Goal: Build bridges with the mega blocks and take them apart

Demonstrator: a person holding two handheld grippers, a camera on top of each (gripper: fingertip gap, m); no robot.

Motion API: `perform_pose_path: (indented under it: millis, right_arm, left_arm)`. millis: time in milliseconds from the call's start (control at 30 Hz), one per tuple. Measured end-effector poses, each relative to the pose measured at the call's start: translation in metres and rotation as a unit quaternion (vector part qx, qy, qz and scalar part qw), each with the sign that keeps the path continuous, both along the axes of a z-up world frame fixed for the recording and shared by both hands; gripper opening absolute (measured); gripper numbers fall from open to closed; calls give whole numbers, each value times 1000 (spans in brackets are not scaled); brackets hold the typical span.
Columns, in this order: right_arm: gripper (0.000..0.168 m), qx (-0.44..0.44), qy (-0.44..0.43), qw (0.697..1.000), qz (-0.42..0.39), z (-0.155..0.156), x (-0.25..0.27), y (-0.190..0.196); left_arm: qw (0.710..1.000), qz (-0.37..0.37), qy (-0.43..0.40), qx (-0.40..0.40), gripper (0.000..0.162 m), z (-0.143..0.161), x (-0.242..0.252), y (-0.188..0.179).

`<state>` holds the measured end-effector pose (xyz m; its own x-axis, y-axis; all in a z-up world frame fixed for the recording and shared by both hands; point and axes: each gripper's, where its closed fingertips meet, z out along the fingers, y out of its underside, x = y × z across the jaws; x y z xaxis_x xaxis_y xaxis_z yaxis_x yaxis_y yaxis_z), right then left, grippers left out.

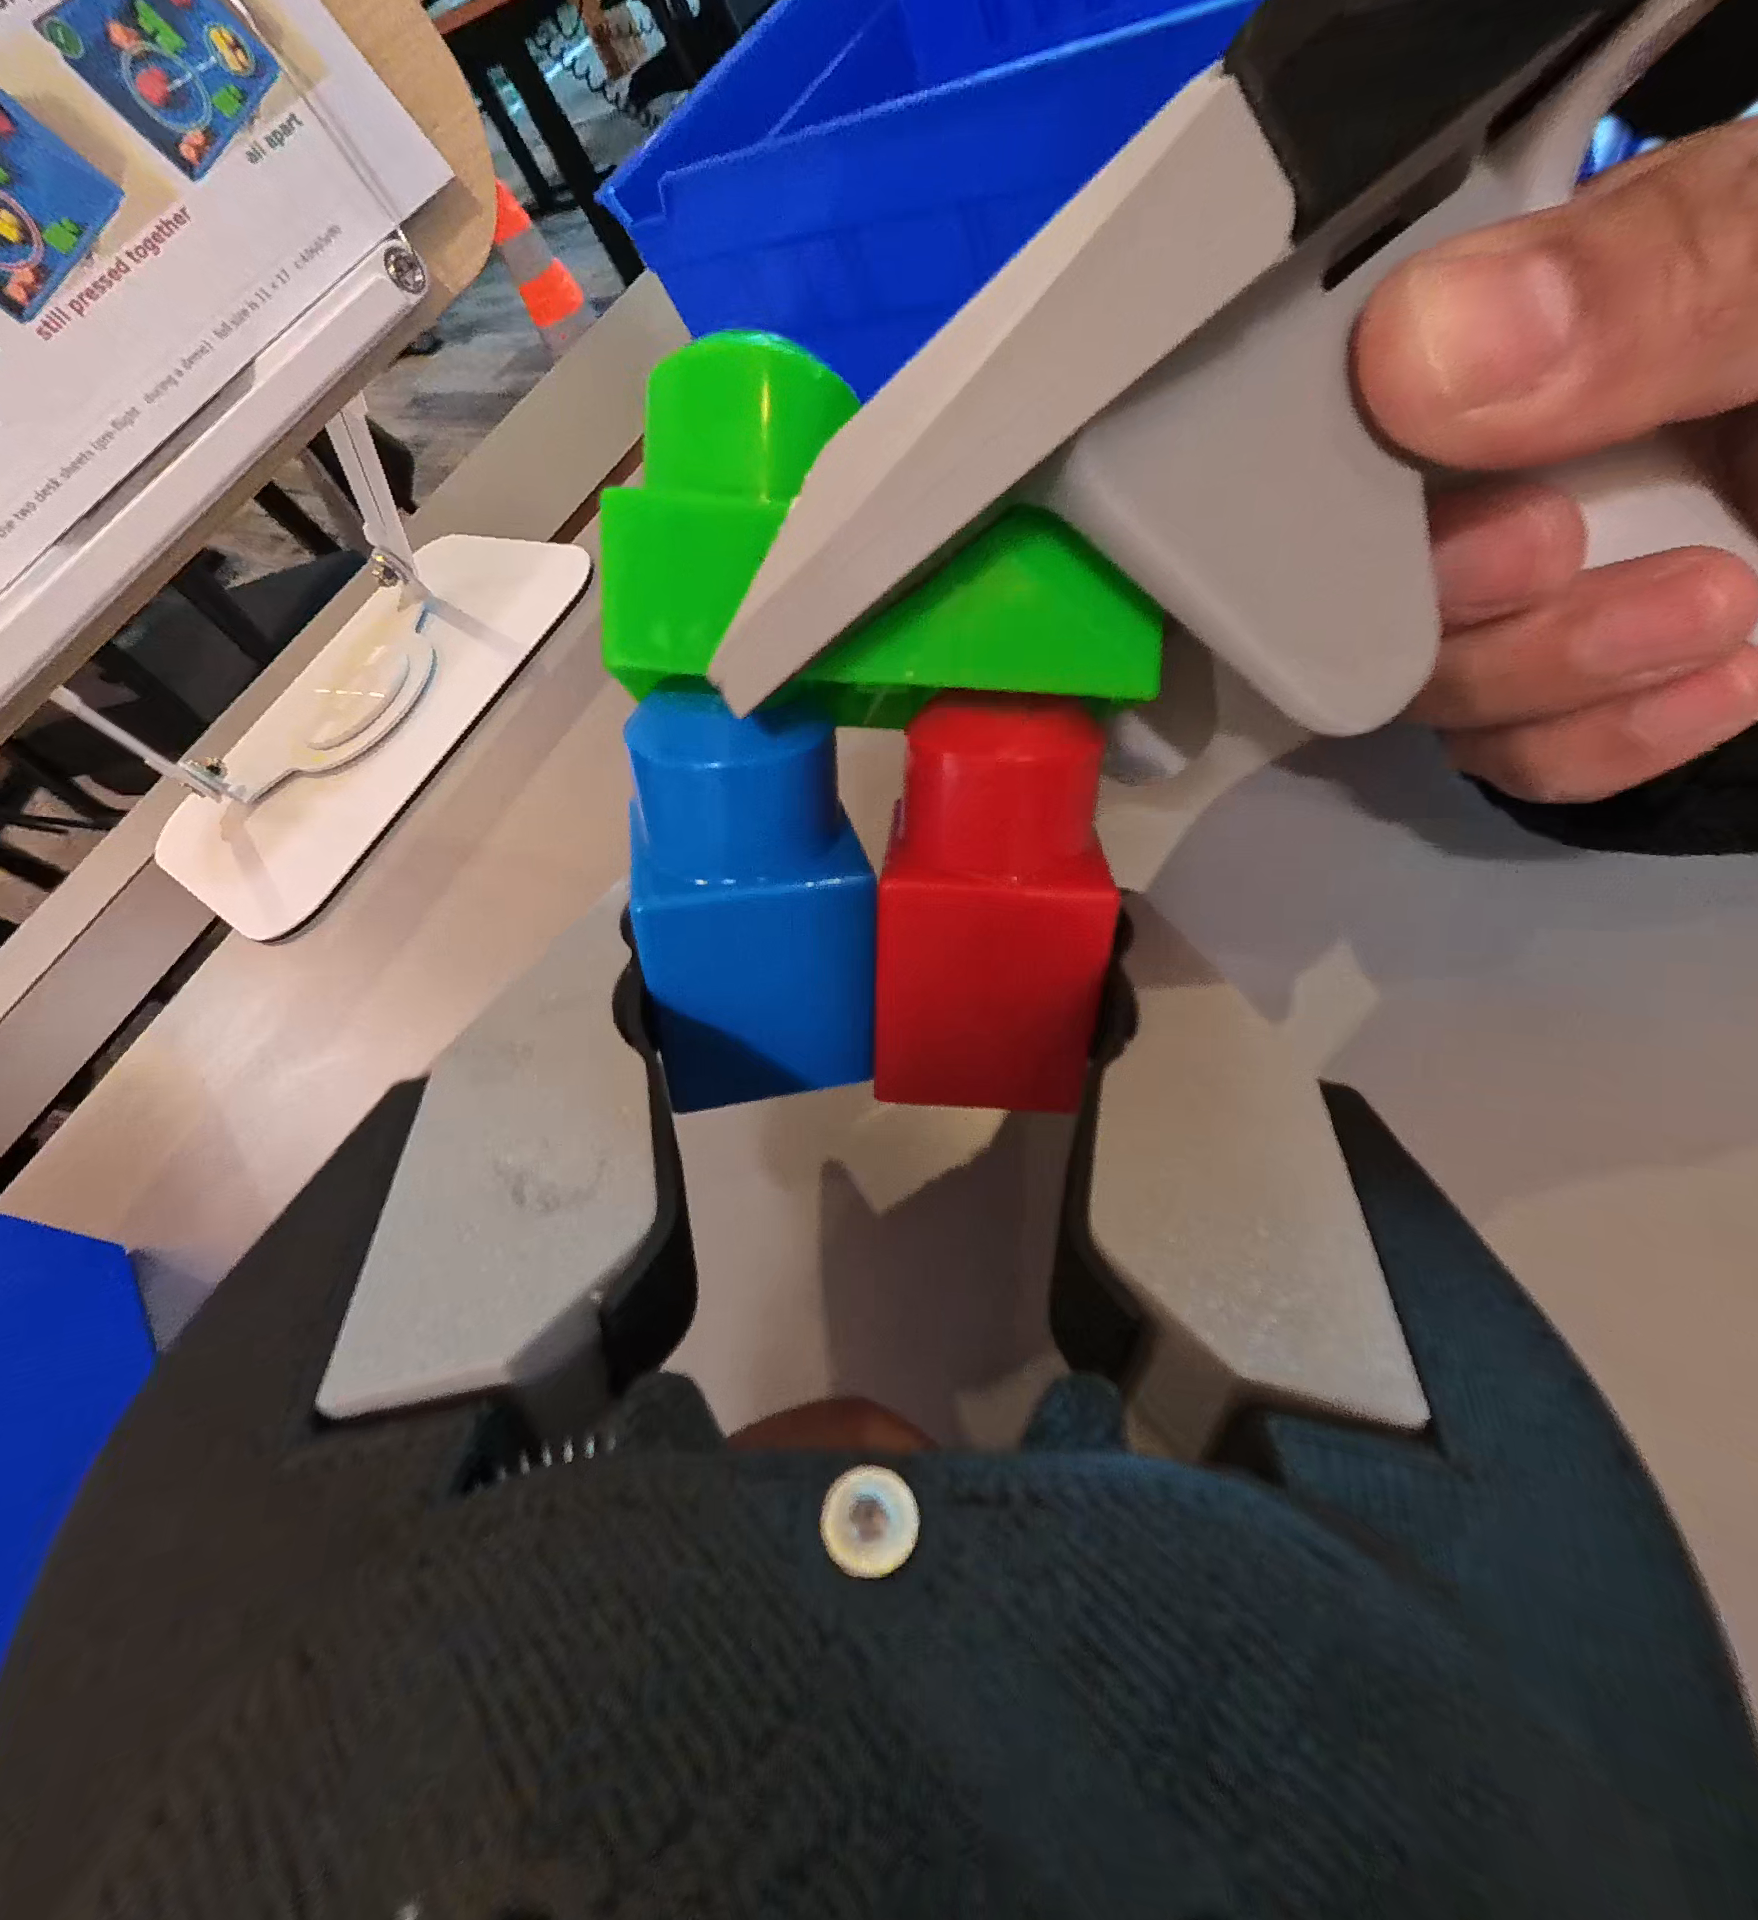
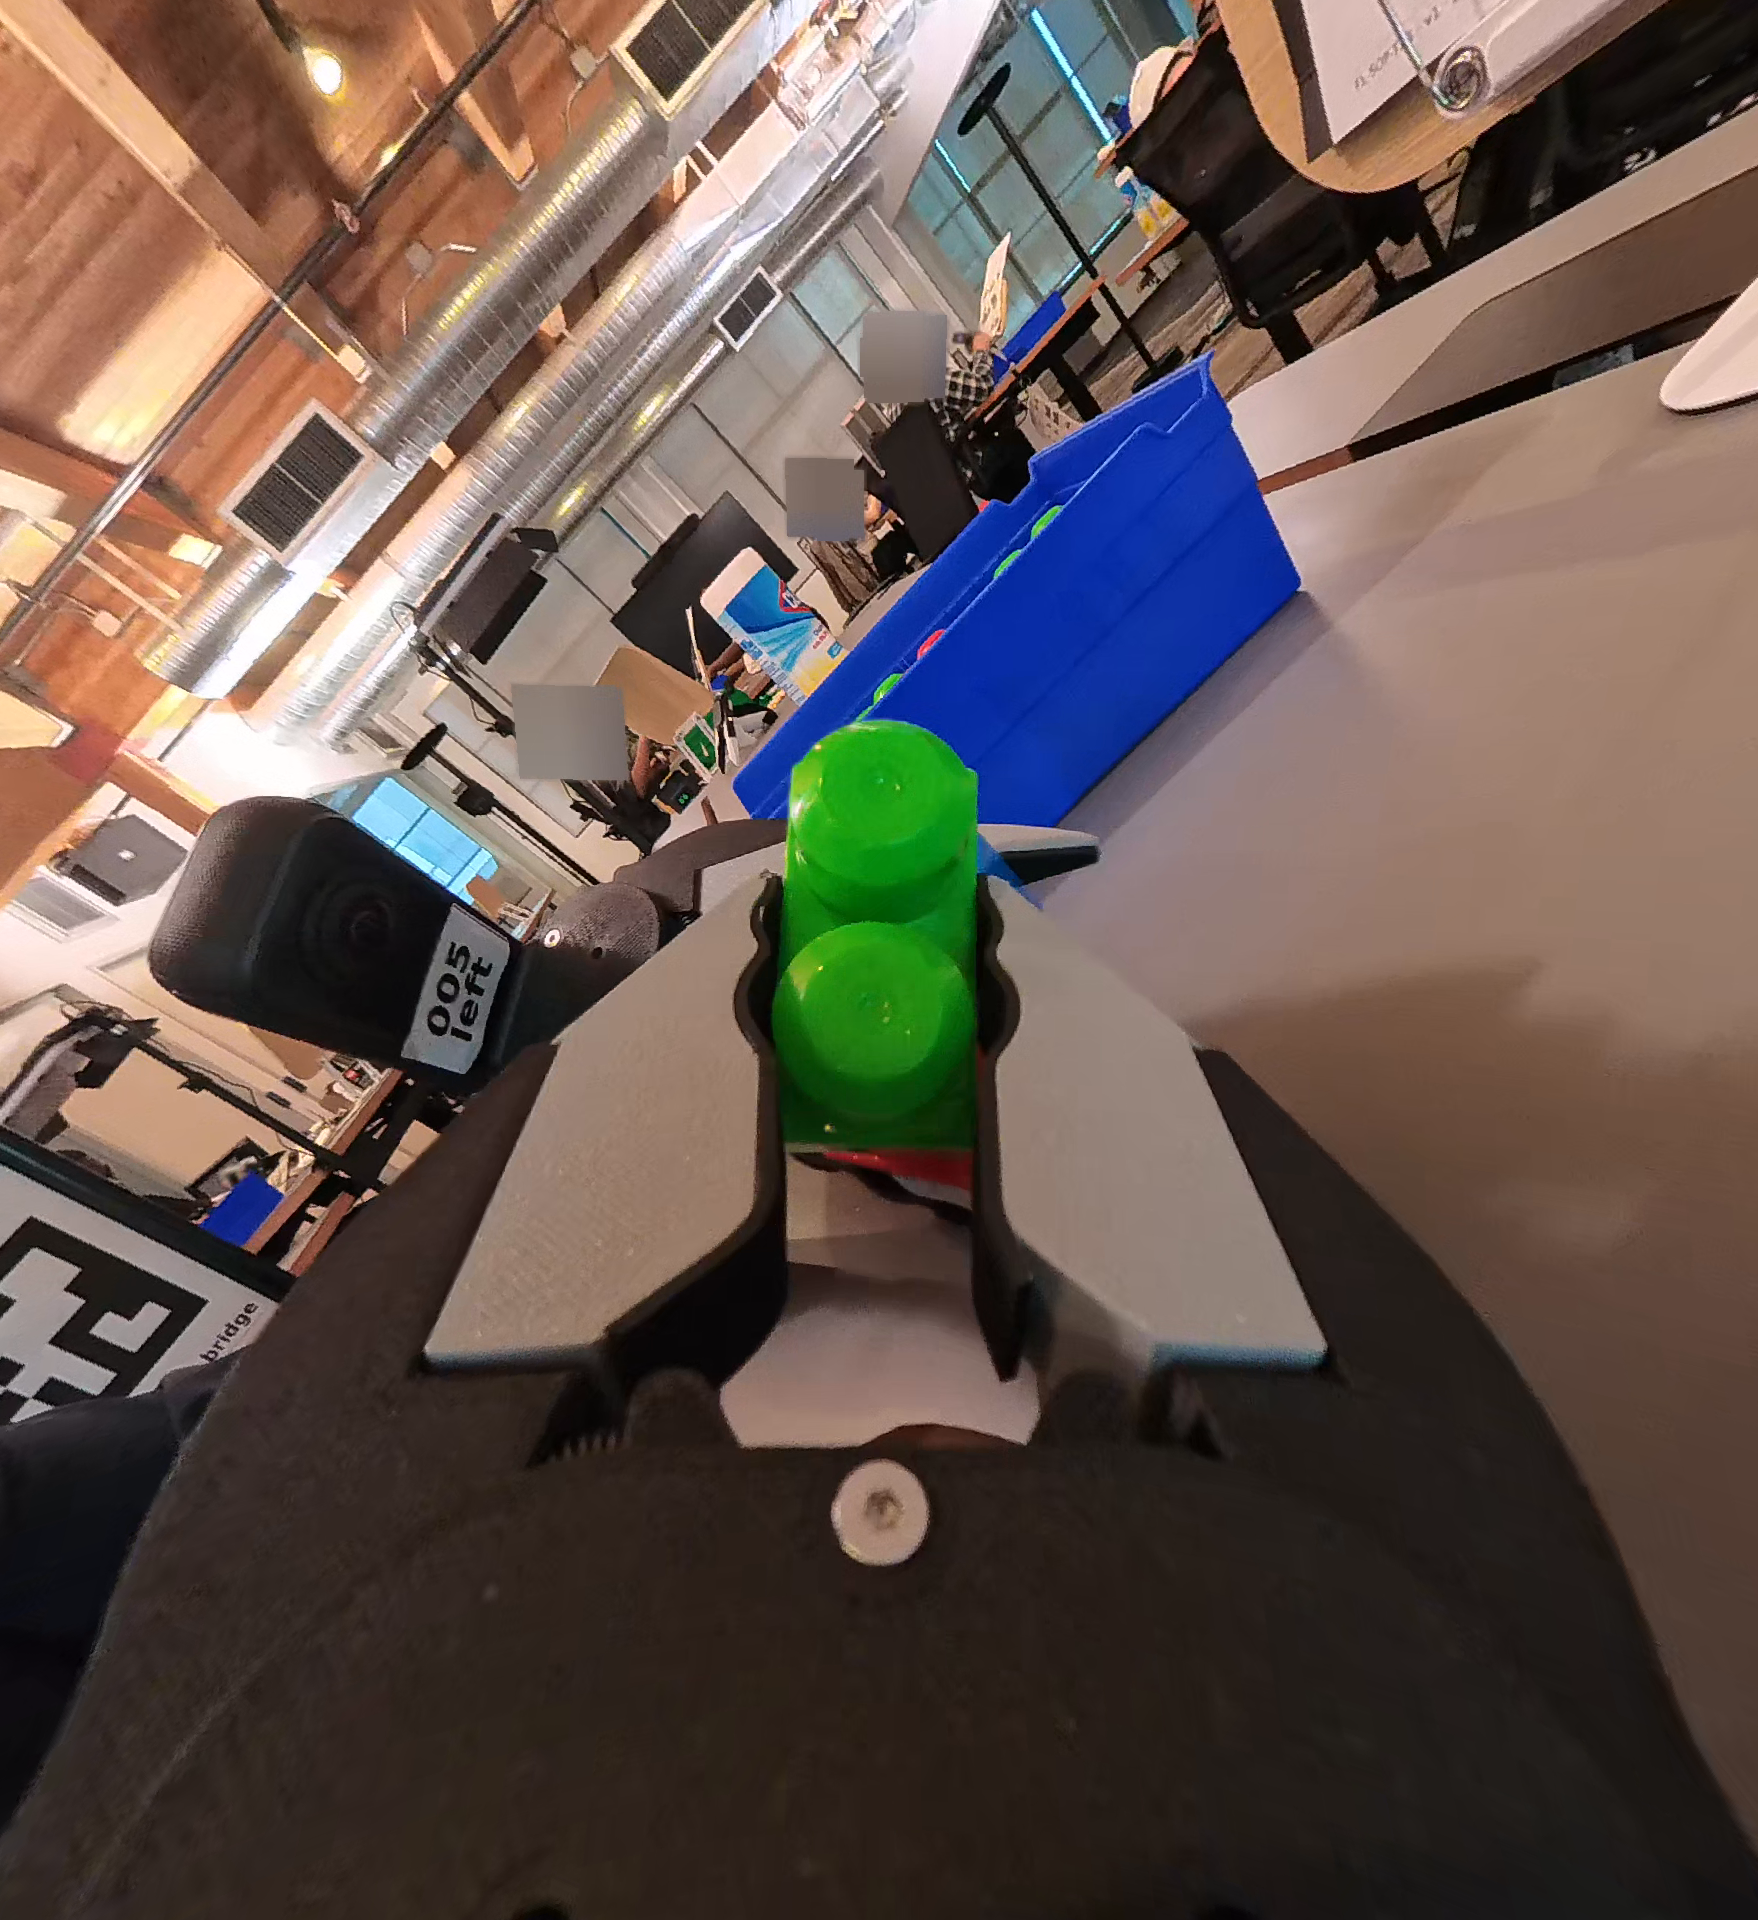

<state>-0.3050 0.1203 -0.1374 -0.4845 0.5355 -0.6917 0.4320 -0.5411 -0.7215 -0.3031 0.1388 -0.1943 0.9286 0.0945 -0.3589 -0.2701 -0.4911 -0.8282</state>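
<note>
Left claw (image 1: 875, 977): clamped on the blue block (image 1: 750, 904) and the red block (image 1: 989, 914) together, one finger on each outer side.
Right claw (image 2: 875, 997): closed on the long sides of the green block (image 2: 875, 935).
Bridge: two glossy single-stud blocks side by side, touching, with the green two-stud block across their studs, one end tilted up off the blue stud.
Hand (image 1: 1602, 468): gripped the right tool beside the green block.
Blue bin (image 1: 854, 208): behind the bridge, on the grey worktop (image 1: 1477, 1039).
Instruction sheet (image 1: 127, 260): on a stand, left of the bridge.
</note>
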Motion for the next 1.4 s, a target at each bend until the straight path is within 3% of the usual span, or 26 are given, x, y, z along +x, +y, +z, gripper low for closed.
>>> perform_pose_path:
  millis: [267,633,967,1400]
  right_arm:
    - [33,118,14,992,-47,-8,-3,-1]
    - [33,184,15,981,-59,-15,-5,-5]
    - [34,197,13,978,-62,-19,-5,-6]
    - [33,150,28,986,-73,-2,-3,9]
  left_arm:
    - [1000,23,10,-17,84,-5,-5,-1]
    - [999,20,40,-18,85,-2,-5,-1]
    - [998,26,60,-24,85,-4,-7,-2]
    - [999,22,41,-7,84,1,-8,-3]
